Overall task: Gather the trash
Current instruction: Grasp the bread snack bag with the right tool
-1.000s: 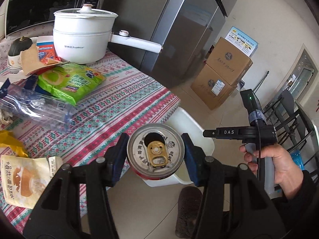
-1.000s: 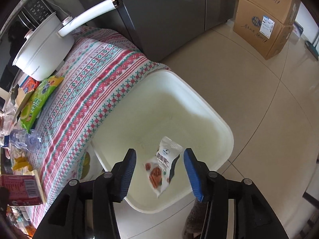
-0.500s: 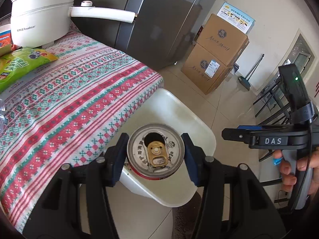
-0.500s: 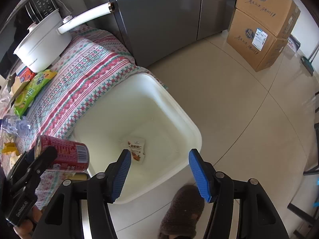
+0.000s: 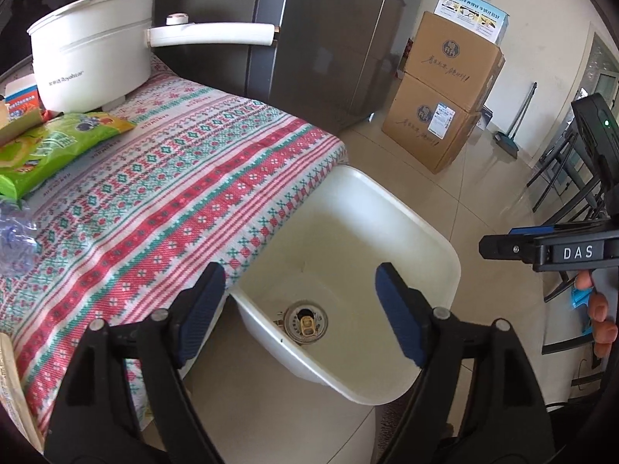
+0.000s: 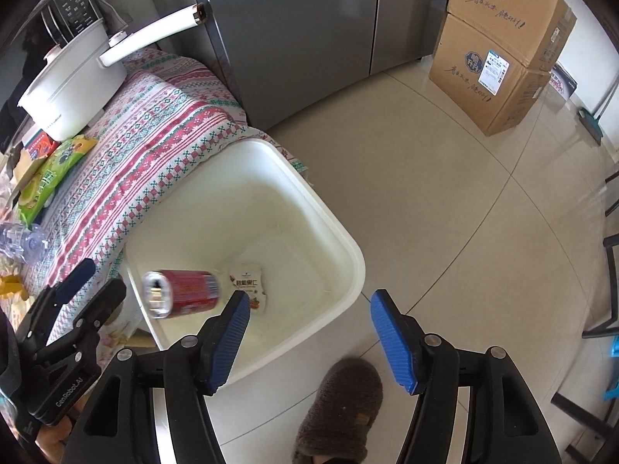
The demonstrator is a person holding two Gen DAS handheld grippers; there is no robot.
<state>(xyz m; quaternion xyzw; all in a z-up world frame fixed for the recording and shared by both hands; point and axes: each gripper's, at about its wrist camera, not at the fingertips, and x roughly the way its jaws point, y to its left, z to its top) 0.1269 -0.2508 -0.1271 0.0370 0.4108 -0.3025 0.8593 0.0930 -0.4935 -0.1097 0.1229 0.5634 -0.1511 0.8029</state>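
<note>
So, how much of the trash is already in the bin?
Done: a snack packet lies in the bin. In hand: nothing; the can is dropping in, both grippers opening and empty. Left: green bag and plastic bottle on the table.

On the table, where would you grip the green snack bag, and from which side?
Take the green snack bag by its free short edge nearest the bare tablecloth, coming from the bin side. It lies flat and soft, so only an edge offers a pinch, and its far end is crowded by the white pot and boxes.
</note>
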